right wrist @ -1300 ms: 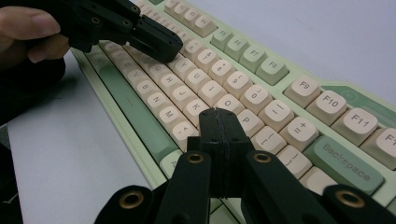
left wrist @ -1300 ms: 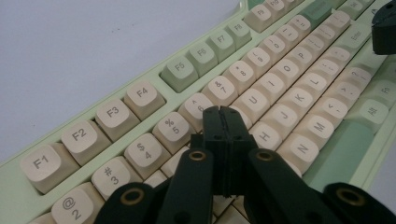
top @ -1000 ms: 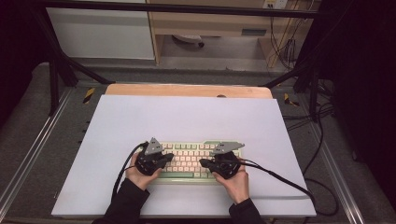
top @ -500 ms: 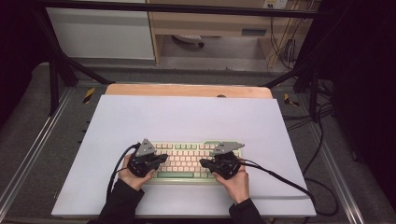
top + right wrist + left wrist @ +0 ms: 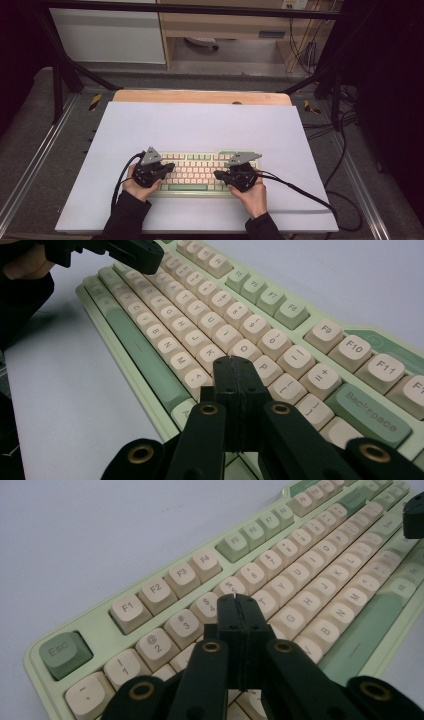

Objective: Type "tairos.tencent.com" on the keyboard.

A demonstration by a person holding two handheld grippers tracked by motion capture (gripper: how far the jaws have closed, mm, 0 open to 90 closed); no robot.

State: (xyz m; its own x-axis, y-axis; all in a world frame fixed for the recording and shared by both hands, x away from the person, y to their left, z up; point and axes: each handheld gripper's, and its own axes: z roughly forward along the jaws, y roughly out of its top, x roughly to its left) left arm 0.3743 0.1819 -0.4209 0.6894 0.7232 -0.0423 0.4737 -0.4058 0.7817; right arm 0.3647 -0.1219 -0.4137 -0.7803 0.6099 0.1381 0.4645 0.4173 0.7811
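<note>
A pale green keyboard point(image 5: 197, 161) with cream keys lies near the front of the white table top. My left gripper point(image 5: 171, 166) hovers over its left part with jaws shut and empty. In the left gripper view the shut tips point(image 5: 235, 598) sit just above the number row by the 4 and 5 keys point(image 5: 227, 586). My right gripper point(image 5: 218, 175) is over the keyboard's right part, also shut on nothing. Its tips point(image 5: 235, 360) hang over the keys below P point(image 5: 264, 369). The left gripper point(image 5: 131, 252) shows far off in the right gripper view.
The white board point(image 5: 200, 125) covers the table, with a wooden edge point(image 5: 200, 96) at the back. Black cables point(image 5: 295, 189) trail from both grippers toward the front right and front left. A dark frame and shelving stand beyond the table.
My left gripper has shifted a little to the left over the keyboard. The right gripper has stayed where it was. Both stay shut.
</note>
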